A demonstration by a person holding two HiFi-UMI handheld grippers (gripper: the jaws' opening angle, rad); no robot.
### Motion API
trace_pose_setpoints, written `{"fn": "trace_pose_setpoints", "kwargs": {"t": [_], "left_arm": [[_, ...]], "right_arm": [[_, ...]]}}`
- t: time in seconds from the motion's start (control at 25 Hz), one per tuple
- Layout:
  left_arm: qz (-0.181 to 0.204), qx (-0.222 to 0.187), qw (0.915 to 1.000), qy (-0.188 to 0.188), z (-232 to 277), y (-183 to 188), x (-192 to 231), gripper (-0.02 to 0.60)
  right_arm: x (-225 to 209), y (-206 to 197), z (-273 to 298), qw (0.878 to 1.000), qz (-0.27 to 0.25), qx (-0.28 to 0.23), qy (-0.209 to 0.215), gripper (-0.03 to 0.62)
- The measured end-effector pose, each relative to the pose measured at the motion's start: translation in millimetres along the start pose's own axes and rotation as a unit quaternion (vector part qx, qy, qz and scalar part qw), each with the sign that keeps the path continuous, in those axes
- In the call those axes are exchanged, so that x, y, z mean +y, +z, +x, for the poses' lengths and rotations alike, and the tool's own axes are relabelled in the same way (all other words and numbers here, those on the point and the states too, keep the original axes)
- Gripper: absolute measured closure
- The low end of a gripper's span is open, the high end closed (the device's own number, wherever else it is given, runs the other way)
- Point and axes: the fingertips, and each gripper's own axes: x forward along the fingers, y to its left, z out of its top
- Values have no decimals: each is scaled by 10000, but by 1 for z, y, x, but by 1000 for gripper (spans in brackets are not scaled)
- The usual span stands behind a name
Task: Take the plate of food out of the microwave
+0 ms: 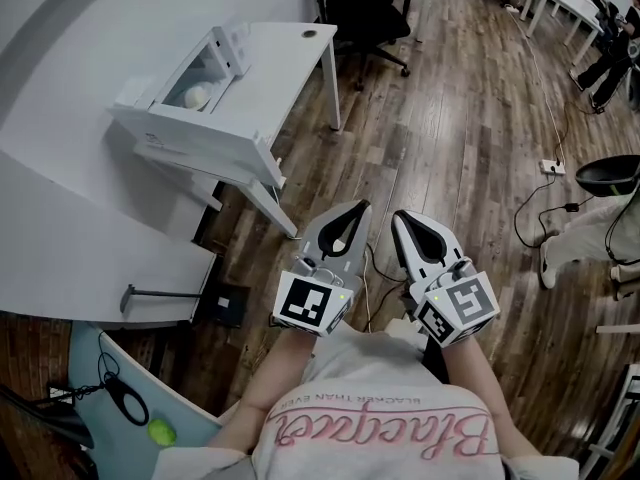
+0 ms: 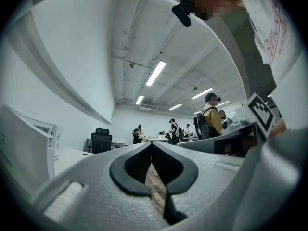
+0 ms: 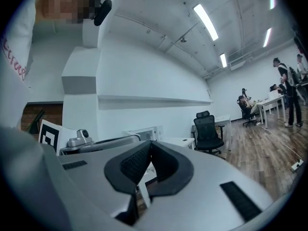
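A white microwave (image 1: 170,118) stands on a white table (image 1: 285,58) at the upper left, its door (image 1: 205,153) swung open. Inside lies a pale plate of food (image 1: 197,95). My left gripper (image 1: 360,207) and right gripper (image 1: 398,215) are side by side over the wooden floor, well short of the table, both pointing level towards it. Both are shut and hold nothing. The left gripper view has that gripper's tips (image 2: 152,144) touching, with the microwave (image 2: 24,143) at the left edge. The right gripper (image 3: 150,142) faces the microwave (image 3: 142,133) on its table.
A curved white counter (image 1: 80,248) runs along the left. Black office chairs (image 1: 365,8) stand behind the table. Cables and a power strip (image 1: 552,167) lie on the floor at the right. People sit and stand at desks (image 2: 210,114) far off.
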Motion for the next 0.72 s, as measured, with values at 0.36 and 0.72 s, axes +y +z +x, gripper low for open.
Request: {"fn": "trace_pose_setpoints", "kwargs": {"t": [0.36,0.72], "left_arm": [[148,160,9997,98,45,-13,-39,575],[185,265,9990,297,89,-21,-80,575]], "right_arm": [[-52,-1,-24,9995,226,-32,204,582],[-101,3,-49,9978,439,42,485,582]]}}
